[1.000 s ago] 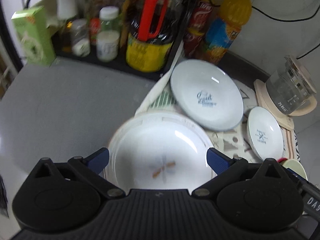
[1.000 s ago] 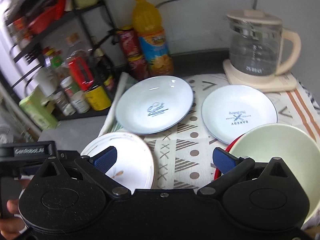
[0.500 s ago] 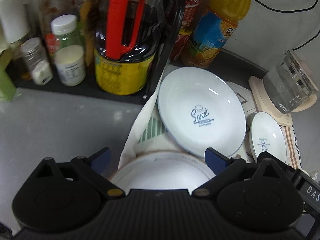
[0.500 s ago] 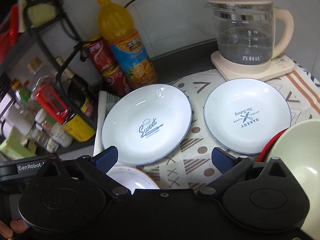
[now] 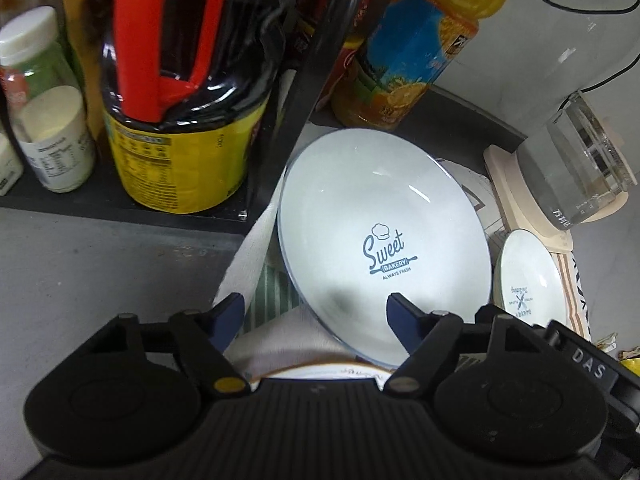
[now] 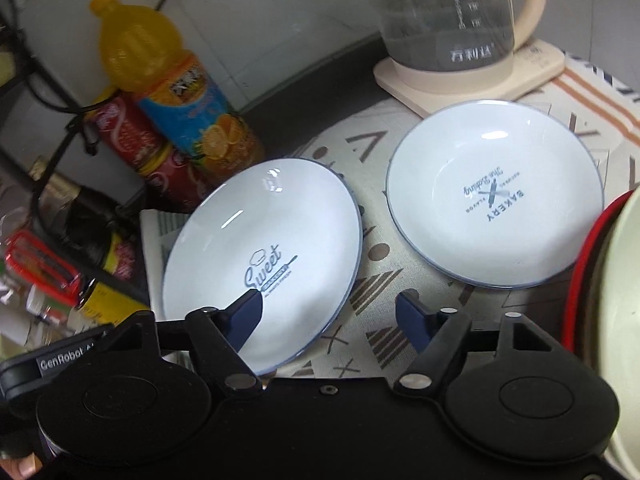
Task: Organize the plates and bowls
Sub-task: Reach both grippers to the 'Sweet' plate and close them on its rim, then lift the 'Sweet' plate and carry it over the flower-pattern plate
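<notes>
Left gripper (image 5: 316, 314) stands with jaws spread wide and grips nothing; its right finger overlaps the near rim of the Sweet Bakery plate (image 5: 384, 248), its left finger lies over the folded towel (image 5: 260, 284), and contact cannot be confirmed. Right gripper (image 6: 330, 316) is likewise wide open and empty: its left finger sits over the same plate's near portion, its right finger over the patterned cloth (image 6: 376, 304), so the plate's near right edge falls between the fingers. Plates counted: three, namely the Sweet Bakery plate, the smaller Bakery plate (image 6: 496, 196) just to its right without touching, and a gold-rimmed plate (image 5: 320, 372) showing only as a sliver at the left gripper's base. Bowls counted: one pale green bowl (image 6: 624, 320) at the right edge, seated in or on something red-rimmed whose nature cannot be told. On the far and left sides the Sweet Bakery plate is hemmed by the shelf rack (image 5: 276, 152), one orange juice bottle (image 6: 176, 92) and two red cans (image 6: 132, 136). One glass kettle (image 6: 452, 20) on its cream base borders the smaller plate. Open cloth lies between the two printed plates, and bare grey bench (image 5: 100, 272) lies left of the towel.
</notes>
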The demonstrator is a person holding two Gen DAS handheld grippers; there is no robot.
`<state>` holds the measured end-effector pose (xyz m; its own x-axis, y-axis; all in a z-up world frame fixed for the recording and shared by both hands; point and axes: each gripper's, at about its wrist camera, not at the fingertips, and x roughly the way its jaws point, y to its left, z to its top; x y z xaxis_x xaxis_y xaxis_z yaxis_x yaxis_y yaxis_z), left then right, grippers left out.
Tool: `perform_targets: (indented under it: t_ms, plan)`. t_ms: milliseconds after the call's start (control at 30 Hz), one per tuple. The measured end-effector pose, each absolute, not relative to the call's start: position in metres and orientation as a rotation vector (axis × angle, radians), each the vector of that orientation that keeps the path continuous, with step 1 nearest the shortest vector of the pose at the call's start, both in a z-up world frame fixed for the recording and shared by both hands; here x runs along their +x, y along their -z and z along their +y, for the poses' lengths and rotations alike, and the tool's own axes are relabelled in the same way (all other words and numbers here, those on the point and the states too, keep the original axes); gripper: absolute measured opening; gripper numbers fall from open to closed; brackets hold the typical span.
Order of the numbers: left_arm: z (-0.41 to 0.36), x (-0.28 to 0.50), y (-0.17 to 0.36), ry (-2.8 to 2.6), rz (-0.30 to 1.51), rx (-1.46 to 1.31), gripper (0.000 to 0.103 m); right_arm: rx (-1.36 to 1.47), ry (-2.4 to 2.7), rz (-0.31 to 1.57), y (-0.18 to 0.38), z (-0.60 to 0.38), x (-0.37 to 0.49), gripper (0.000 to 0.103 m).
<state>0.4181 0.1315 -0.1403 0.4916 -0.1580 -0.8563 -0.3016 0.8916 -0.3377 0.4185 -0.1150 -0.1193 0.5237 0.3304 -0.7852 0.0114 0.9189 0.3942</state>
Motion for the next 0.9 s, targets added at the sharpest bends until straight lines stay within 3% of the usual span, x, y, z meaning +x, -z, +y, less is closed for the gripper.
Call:
perform_targets:
  t_ms: [200,367,567,900]
  plan:
    - [0.13,0.43,0.158,-0.063,1.104,-0.526,0.056,0.413,-0.173,1.033,0.136,-0.112,0.431,0.057]
    - [0.128,0.437,0.169,-0.055,1.132,-0.561,0.029,0.427,-0.189,1.061,0.147,-0.109,0.438,0.039]
    - [0.125,0.437,0.176,-0.07,1.128,-0.581,0.022,0.488,-0.177,1.098,0.163,-0.111,0.444,0.025]
    - [0.134,0.436,0.177,-0.082,1.116,-0.631,0.016,0.518,-0.185,1.093,0.168,-0.111,0.452,0.016]
